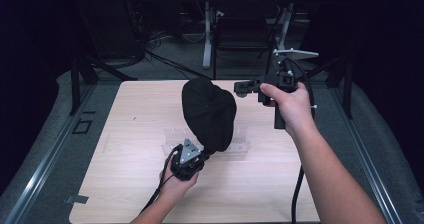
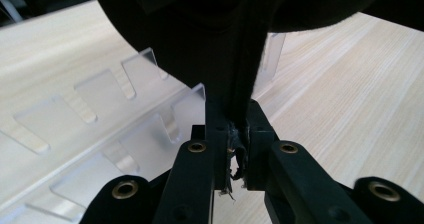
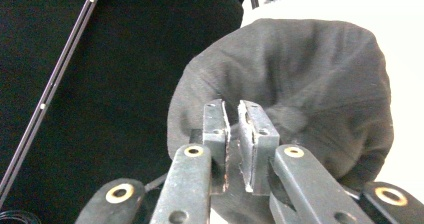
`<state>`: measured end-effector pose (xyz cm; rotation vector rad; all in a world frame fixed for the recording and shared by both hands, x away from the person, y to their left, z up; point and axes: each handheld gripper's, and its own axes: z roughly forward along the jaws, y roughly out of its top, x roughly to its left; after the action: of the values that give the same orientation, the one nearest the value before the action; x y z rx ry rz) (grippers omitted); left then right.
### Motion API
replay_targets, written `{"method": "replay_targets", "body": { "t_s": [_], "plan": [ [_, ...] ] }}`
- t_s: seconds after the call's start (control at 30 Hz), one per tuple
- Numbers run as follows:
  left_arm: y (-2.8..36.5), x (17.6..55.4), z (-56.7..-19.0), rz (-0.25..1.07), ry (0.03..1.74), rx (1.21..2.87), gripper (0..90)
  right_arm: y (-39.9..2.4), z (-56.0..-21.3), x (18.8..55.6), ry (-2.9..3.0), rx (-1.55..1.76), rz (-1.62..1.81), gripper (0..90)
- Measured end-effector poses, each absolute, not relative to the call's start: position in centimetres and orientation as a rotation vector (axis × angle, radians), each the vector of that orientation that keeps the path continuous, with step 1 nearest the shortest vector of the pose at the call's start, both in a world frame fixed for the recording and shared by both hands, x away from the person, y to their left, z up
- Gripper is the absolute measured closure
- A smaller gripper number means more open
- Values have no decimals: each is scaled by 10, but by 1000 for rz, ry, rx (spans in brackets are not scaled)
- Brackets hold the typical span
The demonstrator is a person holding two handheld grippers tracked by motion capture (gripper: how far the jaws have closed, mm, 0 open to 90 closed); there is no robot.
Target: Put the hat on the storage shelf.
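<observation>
Between my left fingers (image 2: 235, 149) the black cap's (image 1: 209, 113) hem is clamped, cap standing up over the clear rack (image 2: 100, 134). My right fingers (image 3: 240, 139), slightly apart beside its crown, hold nothing; that thin pinch could slip, dropping it onto the counter (image 1: 125, 184).

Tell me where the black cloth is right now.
In the high view the black cloth hangs mid-table above the clear plastic rack, pinched at its lower edge by the left gripper.

The left gripper's fingers (image 2: 218, 149) pinch black cloth (image 2: 225, 44) above a clear rack (image 2: 100, 134).
</observation>
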<state>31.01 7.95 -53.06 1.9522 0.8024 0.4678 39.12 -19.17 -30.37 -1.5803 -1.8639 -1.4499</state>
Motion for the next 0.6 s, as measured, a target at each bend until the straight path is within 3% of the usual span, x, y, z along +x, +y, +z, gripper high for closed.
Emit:
{"method": "replay_targets", "body": {
  "t_s": [0.6],
  "plan": [
    [91,316,-551,353,895,1918,843,-209,-325,357,-2105,-1699,-1453,773]
  ]
}}
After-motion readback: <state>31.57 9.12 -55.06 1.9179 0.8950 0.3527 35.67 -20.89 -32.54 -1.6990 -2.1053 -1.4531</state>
